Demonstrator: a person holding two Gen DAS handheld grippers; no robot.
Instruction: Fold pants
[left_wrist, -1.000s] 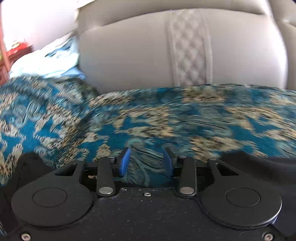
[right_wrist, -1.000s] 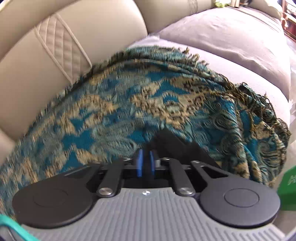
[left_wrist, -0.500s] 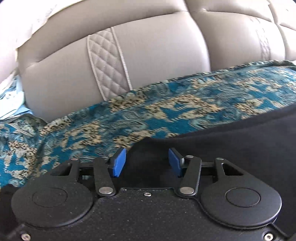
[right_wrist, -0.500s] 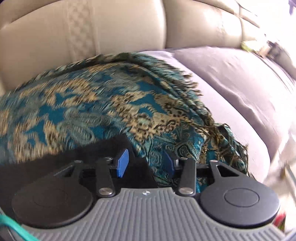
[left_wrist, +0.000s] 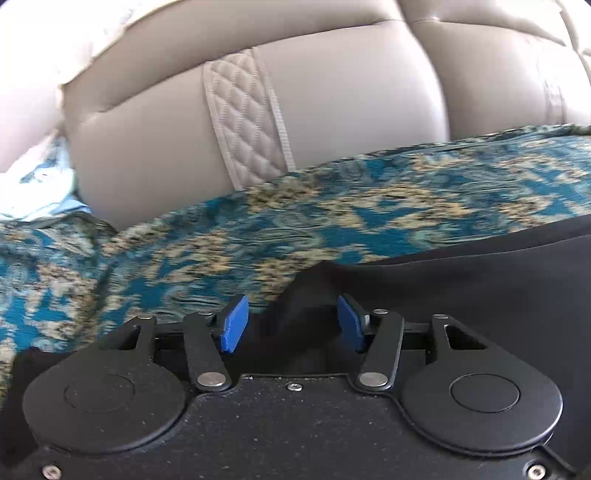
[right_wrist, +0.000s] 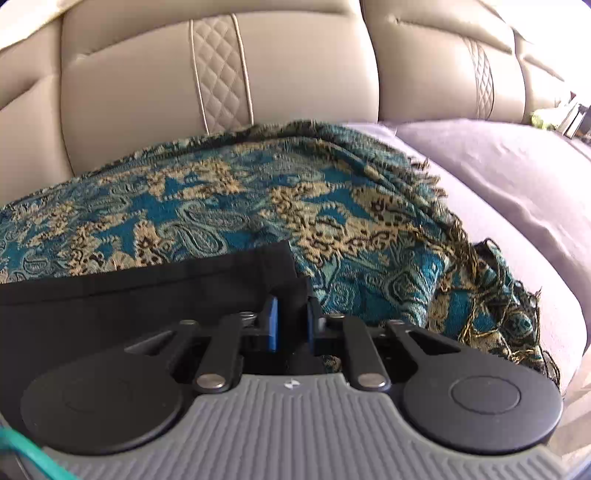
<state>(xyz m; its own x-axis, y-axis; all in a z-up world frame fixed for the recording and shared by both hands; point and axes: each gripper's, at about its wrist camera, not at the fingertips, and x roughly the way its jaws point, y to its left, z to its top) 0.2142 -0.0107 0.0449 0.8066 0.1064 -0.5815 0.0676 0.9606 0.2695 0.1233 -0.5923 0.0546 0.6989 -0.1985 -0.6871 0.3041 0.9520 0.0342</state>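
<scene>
Within the last second the right gripper (right_wrist: 291, 321) was closing on the black pants (right_wrist: 129, 295), a corner between its pads. The left gripper (left_wrist: 291, 325), formerly over bare paisley throw (left_wrist: 332, 221), was opening astride the other corner, ungripped. We judged the fold about to begin.

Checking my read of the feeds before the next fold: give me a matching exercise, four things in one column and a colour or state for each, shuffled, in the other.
Things:
1. pants
2. throw
3. left gripper
4. right gripper

States:
A. teal and gold pattern, spread over the sofa seat
B. jaws opening, blue pads apart, black cloth bunched between them
C. black, lying on the patterned cloth
D. jaws closing on a corner of black cloth

Pairs: 1-C, 2-A, 3-B, 4-D
</scene>
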